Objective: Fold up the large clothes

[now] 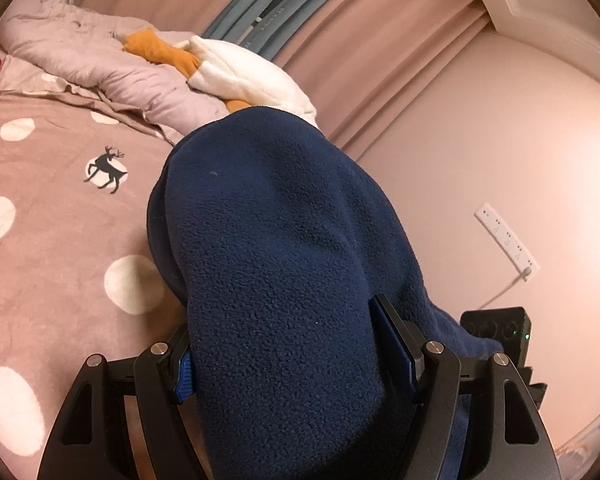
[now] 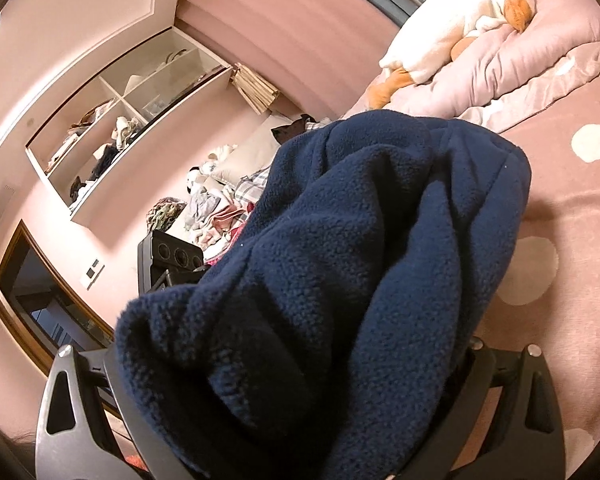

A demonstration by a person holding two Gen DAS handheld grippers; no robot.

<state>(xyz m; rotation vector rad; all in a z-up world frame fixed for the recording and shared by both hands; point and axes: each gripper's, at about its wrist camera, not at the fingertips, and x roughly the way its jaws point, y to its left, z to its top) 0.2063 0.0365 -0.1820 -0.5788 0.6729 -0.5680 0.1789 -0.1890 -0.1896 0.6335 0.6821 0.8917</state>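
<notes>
Left wrist view: a thick bundle of navy fleece garment fills the middle, wedged between the two fingers of the left gripper. Both blue pads press against its sides, so this gripper is clamped on a wide wad of the cloth. The far end of the fleece hangs over the bed sheet, a dusty pink cover with white dots and a small black deer print.

The right wrist view shows the same garment more crumpled, with deep folds, heaped over the right gripper. The cloth hides the fingers of that gripper, so I cannot tell whether it is closed on the fleece or merely under it.

Only the left view shows a white power strip on the wall, with its cord trailing down. Only the right view shows the open shelf unit with clutter in its compartments and a pile of mixed clothes beside the bed. Both views take in the white plush goose lying on a rumpled lilac quilt, but the right view alone shows its orange beak.
</notes>
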